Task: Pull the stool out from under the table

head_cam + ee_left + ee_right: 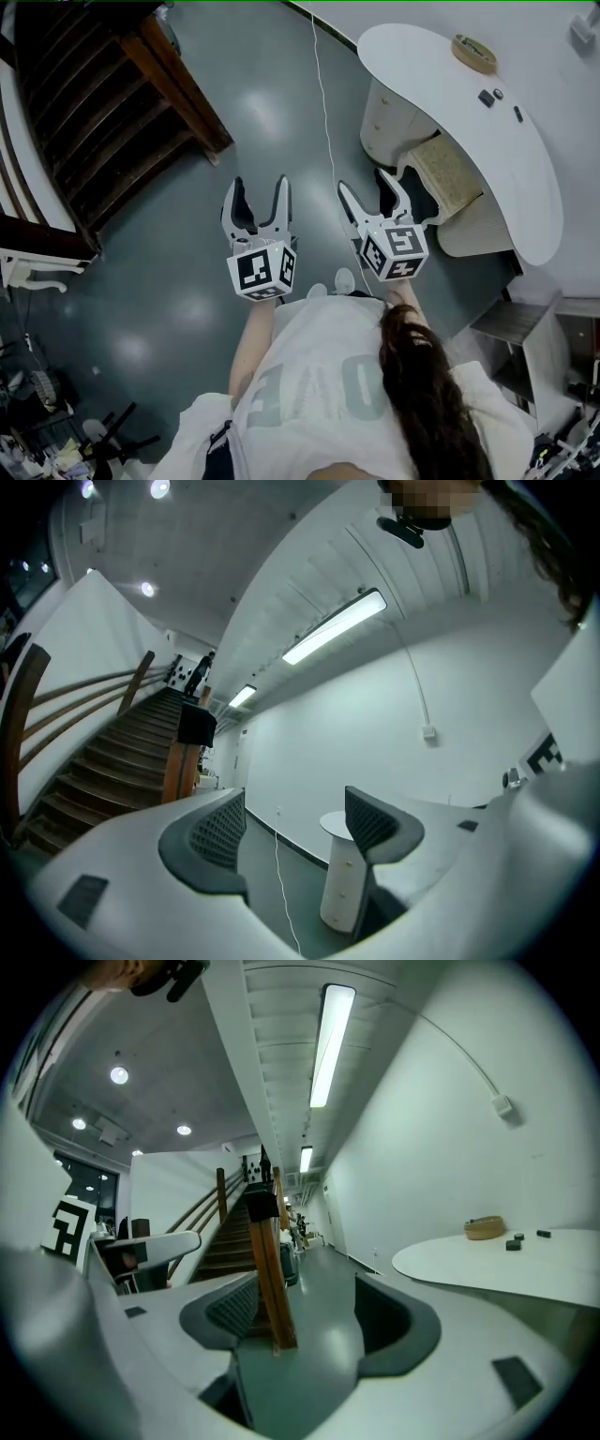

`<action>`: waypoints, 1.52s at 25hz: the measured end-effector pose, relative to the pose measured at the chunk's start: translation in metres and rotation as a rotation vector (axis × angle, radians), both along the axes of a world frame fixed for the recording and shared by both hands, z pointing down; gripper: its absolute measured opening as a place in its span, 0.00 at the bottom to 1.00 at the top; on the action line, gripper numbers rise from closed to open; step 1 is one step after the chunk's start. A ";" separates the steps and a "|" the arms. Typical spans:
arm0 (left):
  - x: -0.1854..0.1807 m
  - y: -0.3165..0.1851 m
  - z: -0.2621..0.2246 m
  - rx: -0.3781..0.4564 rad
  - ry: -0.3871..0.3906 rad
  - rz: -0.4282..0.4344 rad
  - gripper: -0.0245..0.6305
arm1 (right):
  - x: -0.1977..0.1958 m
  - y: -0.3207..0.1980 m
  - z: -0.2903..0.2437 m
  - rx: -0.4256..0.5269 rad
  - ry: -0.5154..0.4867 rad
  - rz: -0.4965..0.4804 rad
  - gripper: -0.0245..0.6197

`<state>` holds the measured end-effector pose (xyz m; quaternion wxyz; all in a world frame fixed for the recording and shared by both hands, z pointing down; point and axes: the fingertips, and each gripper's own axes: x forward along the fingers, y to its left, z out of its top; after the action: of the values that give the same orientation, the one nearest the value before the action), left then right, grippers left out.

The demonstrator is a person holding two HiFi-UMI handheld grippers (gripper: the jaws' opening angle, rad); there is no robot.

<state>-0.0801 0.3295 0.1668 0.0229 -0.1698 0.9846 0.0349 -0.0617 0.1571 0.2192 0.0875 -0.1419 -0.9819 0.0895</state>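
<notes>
Jaws apart on left gripper (260, 185) and right gripper (366, 182), near textured stool (451, 174).

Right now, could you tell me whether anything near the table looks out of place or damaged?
Nothing looks damaged or spilled. The stool sits tucked under the table. Only a thin white cable trails loose across the floor beside it, where feet could catch it.

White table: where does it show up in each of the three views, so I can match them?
Head view: the white table fills the upper right, curving along the wall.
Left gripper view: low centre, small and distant, on its pedestal.
Right gripper view: right side, tabletop seen nearly edge-on.
Shared landmark: the wooden staircase, in the same order: upper left, left, centre.
</notes>
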 end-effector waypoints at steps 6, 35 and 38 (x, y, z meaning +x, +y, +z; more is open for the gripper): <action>-0.004 0.005 0.007 -0.014 0.031 -0.006 0.51 | -0.007 0.000 0.003 -0.032 0.013 0.013 0.53; -0.092 -0.258 0.048 -0.124 0.052 0.571 0.51 | -0.009 -0.230 0.030 -0.031 0.031 0.518 0.53; -0.099 -0.310 0.061 -0.136 0.075 0.712 0.51 | 0.002 -0.266 0.038 -0.031 0.056 0.650 0.53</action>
<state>-0.1788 0.0198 0.2281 -0.0380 -0.5018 0.8639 -0.0188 -0.0599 -0.1093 0.2569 0.0794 0.1800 -0.9716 0.1317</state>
